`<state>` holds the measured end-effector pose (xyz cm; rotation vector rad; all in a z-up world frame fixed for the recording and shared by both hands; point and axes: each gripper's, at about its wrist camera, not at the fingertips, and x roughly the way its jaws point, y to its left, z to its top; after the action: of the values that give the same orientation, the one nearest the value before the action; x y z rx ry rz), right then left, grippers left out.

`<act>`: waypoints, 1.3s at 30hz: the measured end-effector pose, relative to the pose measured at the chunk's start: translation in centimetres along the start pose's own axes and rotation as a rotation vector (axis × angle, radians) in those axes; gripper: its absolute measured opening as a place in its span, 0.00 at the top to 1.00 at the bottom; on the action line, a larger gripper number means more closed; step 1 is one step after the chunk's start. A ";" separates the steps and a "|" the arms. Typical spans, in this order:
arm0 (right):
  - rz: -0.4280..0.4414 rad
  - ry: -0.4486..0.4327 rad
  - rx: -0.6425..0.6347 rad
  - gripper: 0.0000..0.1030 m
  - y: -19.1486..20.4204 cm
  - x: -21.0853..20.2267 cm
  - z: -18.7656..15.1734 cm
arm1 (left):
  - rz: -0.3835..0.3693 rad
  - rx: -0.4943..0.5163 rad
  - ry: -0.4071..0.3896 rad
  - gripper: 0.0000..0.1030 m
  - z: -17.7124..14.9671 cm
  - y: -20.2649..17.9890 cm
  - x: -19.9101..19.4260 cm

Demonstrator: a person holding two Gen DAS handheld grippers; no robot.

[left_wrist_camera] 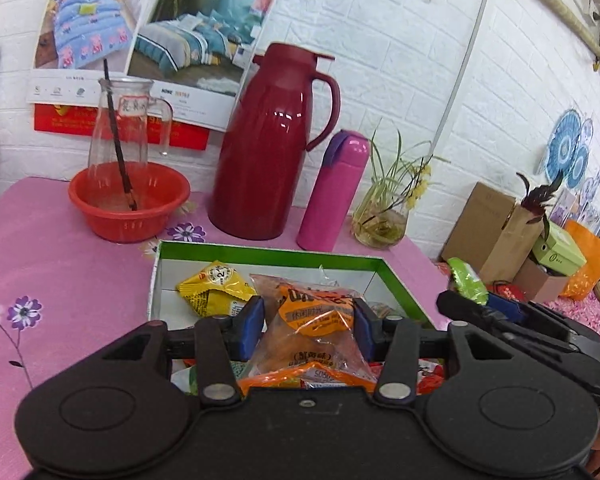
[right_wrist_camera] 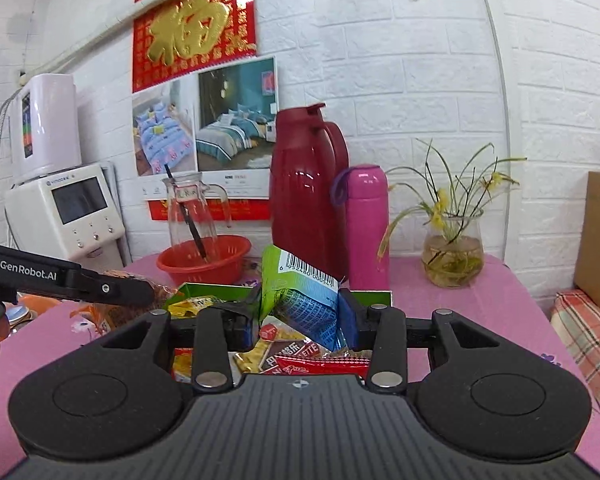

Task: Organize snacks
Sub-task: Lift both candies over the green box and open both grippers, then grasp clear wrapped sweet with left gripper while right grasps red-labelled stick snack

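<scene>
Gripping snack packets (left_wrist_camera: 308, 320), both claws (left_wrist_camera: 309, 330).

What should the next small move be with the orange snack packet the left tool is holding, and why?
Probably lower it a little and open the left tool. The clear orange-labelled snack packet is pinched between its blue pads above the green-rimmed cardboard box, where a yellow packet already lies. The right tool holds a green-and-blue barcoded packet beside it, so go straight down.

- Left gripper (left_wrist_camera: 309, 326): blue-padded fingers clamped on a clear orange-labelled snack bag (left_wrist_camera: 312, 328).
- Right gripper (right_wrist_camera: 298, 314): fingers pinching a green-and-blue foil snack packet (right_wrist_camera: 300, 292).
</scene>
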<state>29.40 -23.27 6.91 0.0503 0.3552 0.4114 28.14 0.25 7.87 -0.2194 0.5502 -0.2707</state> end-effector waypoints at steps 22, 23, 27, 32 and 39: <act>0.004 0.036 -0.067 0.00 1.9 -3.1 -0.3 | 0.055 0.053 0.010 0.00 -2.3 -1.6 -2.2; 0.004 0.031 -0.073 0.00 2.1 -3.6 -0.2 | 0.044 0.053 0.015 0.00 -2.5 -1.8 -2.7; 0.016 0.019 -0.102 0.00 2.9 -5.8 -0.1 | -0.013 0.030 0.053 0.00 -3.4 -2.2 -5.1; 0.038 0.019 -0.135 0.00 3.6 -8.9 -0.8 | -0.037 0.083 0.084 0.00 -5.6 -2.7 -8.7; 0.075 0.083 -0.180 0.00 4.4 -12.0 -3.8 | -0.078 0.067 0.136 0.00 -9.7 -1.6 -12.2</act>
<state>16.14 -24.09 7.77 -0.1300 0.3977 0.5191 12.59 1.22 6.15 -0.1586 0.6666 -0.3810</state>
